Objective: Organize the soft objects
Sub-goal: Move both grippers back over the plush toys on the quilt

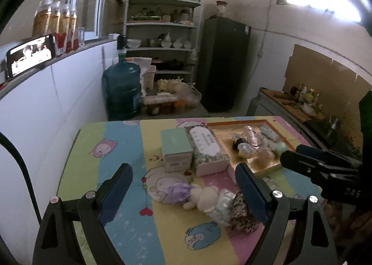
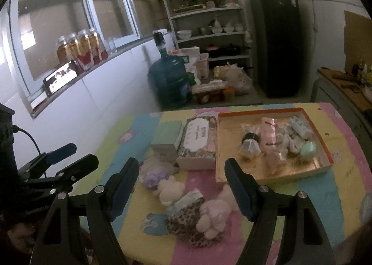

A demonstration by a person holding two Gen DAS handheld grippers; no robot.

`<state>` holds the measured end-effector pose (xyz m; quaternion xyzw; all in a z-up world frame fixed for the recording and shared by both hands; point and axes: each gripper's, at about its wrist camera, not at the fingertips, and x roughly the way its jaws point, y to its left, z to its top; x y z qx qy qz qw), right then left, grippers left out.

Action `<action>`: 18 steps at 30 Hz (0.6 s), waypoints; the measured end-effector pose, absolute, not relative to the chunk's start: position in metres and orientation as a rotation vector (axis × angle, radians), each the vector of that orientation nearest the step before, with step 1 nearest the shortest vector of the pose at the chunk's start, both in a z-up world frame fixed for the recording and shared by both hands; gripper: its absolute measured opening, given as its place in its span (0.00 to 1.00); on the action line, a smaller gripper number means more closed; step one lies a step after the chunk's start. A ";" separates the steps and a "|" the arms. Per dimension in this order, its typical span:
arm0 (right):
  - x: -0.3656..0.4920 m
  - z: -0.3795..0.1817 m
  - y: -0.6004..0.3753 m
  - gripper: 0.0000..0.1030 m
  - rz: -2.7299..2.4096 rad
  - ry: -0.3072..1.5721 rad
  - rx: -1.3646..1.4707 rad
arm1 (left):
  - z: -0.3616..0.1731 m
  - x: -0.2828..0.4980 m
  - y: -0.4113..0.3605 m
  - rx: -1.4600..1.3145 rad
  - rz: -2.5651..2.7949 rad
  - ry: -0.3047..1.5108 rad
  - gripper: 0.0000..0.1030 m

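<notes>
Approach step, nothing picked yet. Left tool (image 1: 183, 191) and right tool (image 2: 182, 184) both wide open, empty. Soft toys (image 2: 197, 209) lying just ahead, below the fingers; tray (image 2: 325, 139) beyond, rightward. Next: lower, close on one toy.

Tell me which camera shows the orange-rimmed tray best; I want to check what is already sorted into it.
The right wrist view: the tray lies whole and unblocked, its wrapped soft items countable. In the left wrist view the same tray sits farther off, its near corners hidden by gripper parts.
</notes>
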<state>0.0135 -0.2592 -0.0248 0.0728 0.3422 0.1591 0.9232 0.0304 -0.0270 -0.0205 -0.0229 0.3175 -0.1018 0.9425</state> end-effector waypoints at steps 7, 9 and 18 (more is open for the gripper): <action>0.002 -0.030 -0.250 0.75 0.329 0.710 0.149 | -0.026 0.021 -0.018 -0.046 -0.193 0.660 0.88; 0.000 -0.032 -0.249 0.75 0.330 0.717 0.150 | -0.027 0.020 -0.018 -0.045 -0.191 0.663 0.88; -0.009 -0.044 -0.253 0.77 0.285 0.728 0.134 | -0.038 0.016 -0.012 -0.059 -0.199 0.680 0.88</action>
